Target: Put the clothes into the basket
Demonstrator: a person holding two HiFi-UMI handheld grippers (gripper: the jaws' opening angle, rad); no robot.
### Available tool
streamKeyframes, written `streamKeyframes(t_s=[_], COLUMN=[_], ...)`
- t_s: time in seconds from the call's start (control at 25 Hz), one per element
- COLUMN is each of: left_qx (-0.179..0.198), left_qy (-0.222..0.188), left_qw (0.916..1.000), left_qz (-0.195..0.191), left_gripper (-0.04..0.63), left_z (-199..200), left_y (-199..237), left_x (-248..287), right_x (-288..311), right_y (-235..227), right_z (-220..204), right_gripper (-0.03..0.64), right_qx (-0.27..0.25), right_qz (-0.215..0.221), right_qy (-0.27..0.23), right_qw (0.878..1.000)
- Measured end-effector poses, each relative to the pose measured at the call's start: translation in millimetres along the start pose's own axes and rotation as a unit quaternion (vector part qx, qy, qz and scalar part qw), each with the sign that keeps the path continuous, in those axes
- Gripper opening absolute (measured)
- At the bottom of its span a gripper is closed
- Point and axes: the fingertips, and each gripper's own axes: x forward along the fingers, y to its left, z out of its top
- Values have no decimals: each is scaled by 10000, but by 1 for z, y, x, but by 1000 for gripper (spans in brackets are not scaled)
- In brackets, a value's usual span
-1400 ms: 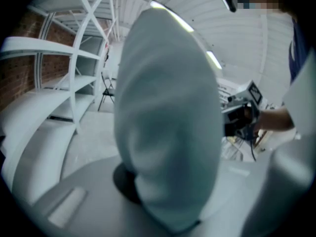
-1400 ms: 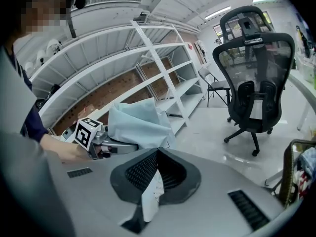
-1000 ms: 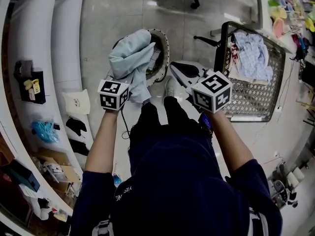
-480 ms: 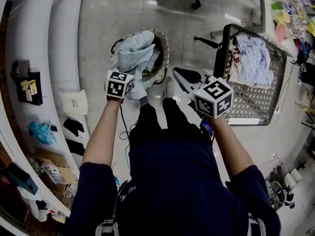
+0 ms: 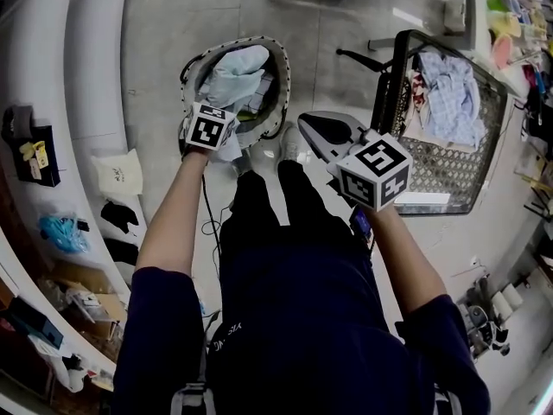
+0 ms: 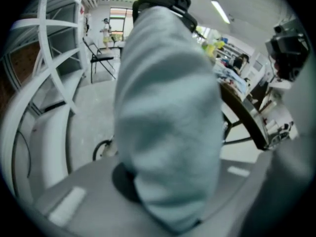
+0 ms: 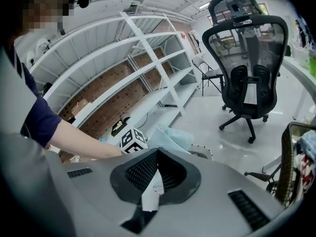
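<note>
A round basket [image 5: 282,76] with a white dotted rim stands on the floor ahead of me. My left gripper [image 5: 225,143] hangs over its near edge, shut on a pale blue garment [image 5: 235,76] that lies bunched inside the basket. In the left gripper view that garment [image 6: 165,112] fills the middle and hides the jaw tips of the left gripper [image 6: 163,191]. My right gripper [image 5: 324,132] hovers right of the basket, jaws together, gripping no clothing. The right gripper [image 7: 157,154] looks toward the garment [image 7: 173,137] and basket rim [image 7: 200,152].
A black wire cart [image 5: 449,175] at the right holds more clothes [image 5: 445,85], including a light checked shirt. White shelving [image 5: 78,102] curves along the left. An office chair [image 7: 247,68] stands beyond the basket. My legs and feet are just behind the basket.
My left gripper has sunk toward the basket with the pale blue garment, which was above the rim and now lies inside. The right gripper has dropped slightly.
</note>
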Motion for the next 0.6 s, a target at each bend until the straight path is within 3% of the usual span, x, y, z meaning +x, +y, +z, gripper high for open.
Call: streamKeyframes(t_s=[0.44, 0.52, 0.6], left_qx=[61, 69, 91], left_qy=[533, 660, 898], left_qw=[9986, 9978, 9959], left_qz=[-24, -27, -20], left_gripper=[68, 91, 155], left_z=[-16, -19, -25], left_y=[2, 3, 2], left_x=[29, 37, 46], right_x=[-15, -17, -18], right_y=[-11, -14, -17], right_z=[-14, -17, -19], right_gripper=[6, 7, 6], right_qx=[93, 115, 145], right_qz=[-76, -84, -97], right_qy=[98, 109, 127], right_qw=[9999, 9998, 9998])
